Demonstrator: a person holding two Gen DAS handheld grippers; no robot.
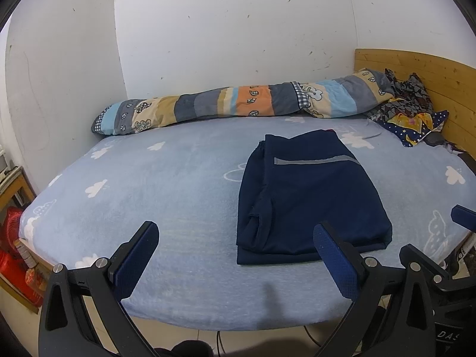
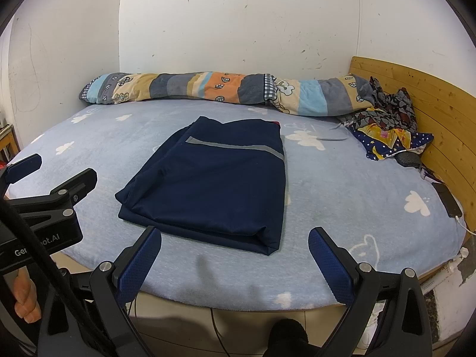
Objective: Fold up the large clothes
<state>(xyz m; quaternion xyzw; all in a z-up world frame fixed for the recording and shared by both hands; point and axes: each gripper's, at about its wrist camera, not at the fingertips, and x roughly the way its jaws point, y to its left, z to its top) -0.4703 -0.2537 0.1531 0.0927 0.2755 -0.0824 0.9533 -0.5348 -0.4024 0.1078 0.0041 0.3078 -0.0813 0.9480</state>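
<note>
Both grippers level, jaws spread.

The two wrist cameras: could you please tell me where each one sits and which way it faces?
Left wrist: on the left gripper at the bed's near edge, facing the wall; the folded navy garment lies right of centre, and the right gripper shows at the right edge.
Right wrist: on the right gripper, facing likewise; the left gripper and a hand show at left.
Shared: the garment, the blue sheet, the rolled quilt, the wooden headboard.
</note>
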